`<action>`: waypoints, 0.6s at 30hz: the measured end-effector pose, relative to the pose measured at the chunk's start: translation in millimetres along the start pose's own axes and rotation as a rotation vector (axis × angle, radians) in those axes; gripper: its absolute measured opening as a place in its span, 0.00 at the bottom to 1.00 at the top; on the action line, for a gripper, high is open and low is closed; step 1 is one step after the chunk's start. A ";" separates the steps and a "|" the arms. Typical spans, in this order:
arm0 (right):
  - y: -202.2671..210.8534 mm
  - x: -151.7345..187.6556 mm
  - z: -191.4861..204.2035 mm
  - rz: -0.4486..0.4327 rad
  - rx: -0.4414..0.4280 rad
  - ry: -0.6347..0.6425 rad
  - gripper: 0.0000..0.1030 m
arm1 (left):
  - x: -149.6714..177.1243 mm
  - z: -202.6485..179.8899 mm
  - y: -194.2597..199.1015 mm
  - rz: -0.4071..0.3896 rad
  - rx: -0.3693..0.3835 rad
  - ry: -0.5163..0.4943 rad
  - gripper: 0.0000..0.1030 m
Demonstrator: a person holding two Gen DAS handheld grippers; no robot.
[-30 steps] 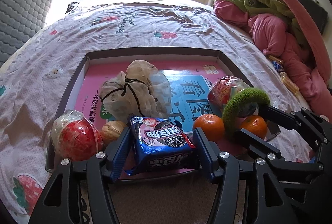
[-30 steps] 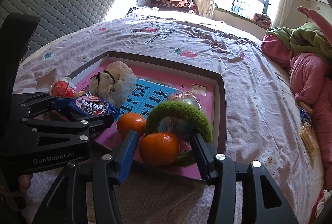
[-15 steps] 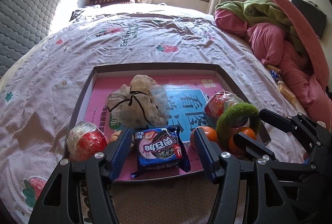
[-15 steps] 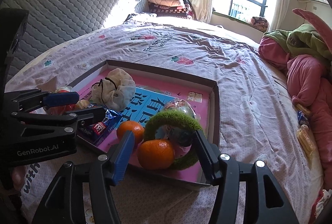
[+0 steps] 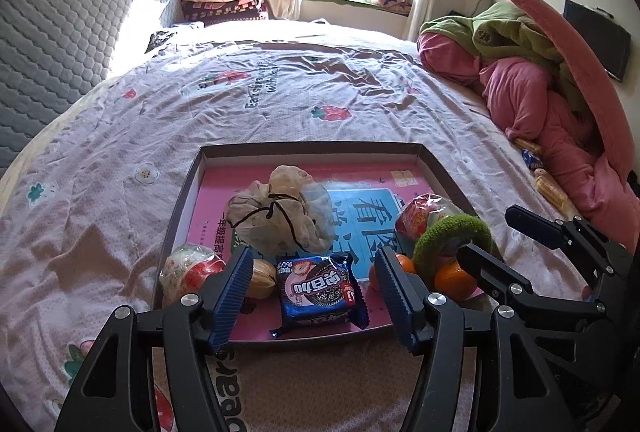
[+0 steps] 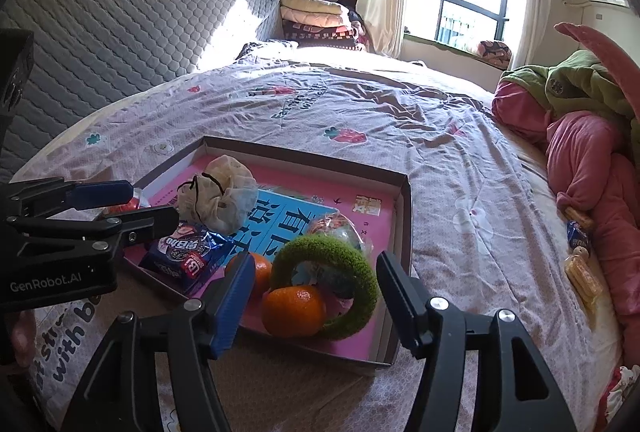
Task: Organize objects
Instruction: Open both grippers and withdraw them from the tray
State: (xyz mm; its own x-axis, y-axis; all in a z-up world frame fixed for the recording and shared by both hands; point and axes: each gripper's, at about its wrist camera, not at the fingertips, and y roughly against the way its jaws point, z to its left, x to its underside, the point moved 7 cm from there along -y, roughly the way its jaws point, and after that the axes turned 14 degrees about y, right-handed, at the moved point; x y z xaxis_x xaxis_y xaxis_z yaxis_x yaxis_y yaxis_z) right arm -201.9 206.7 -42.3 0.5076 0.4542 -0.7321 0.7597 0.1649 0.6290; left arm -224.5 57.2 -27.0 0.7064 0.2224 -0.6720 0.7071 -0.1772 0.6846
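Left gripper [image 5: 312,290]: spread wide, holding nothing, blue pads either side of the cookie packet [image 5: 320,288] without touching it. Right gripper [image 6: 314,298]: likewise spread and empty, framing the near orange [image 6: 294,310] and the green fuzzy ring [image 6: 326,282] that leans over it.

Everything to be organized sits in the shallow box [image 5: 312,145] on the bed [image 5: 280,92]: packet at 6 o'clock by the near wall, drawstring pouch [image 5: 280,216] just beyond it toward 12, nut [image 5: 260,272] at 9 beside the packet, wrapped red ball [image 5: 192,268] farther toward 9 at the box corner, second orange [image 6: 256,268] and a wrapped snack [image 6: 334,226] toward 3.

Probably between picks, both tools hanging above the near rim. Best handled one item at a time. For the packet: lower straight, pinch across the short sides, close gently since the wrapper will crumple and slide. For the orange: lift the ring clear first or come in low at the fruit's widest part, else a likely roll toward the far wall. Mind the neighbouring tool at 9 o'clock in the right view.
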 end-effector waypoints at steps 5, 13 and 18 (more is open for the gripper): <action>11.2 -7.2 -2.7 -0.041 0.002 -0.010 0.63 | -3.3 -1.5 17.5 -0.043 -0.013 -0.012 0.68; 35.5 -15.5 -5.6 -0.120 0.026 -0.032 0.67 | -3.0 -0.4 44.0 -0.095 -0.036 -0.016 0.69; 50.3 -13.4 -6.3 -0.150 0.021 -0.079 0.70 | 3.2 1.1 58.0 -0.110 -0.046 -0.020 0.70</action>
State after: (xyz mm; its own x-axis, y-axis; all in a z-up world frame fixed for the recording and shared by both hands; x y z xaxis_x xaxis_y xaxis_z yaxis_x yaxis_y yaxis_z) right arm -173.0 214.4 0.8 0.4175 0.3551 -0.8364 0.8374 0.2069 0.5059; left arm -181.2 46.7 10.3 0.6257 0.2192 -0.7486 0.7781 -0.1081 0.6187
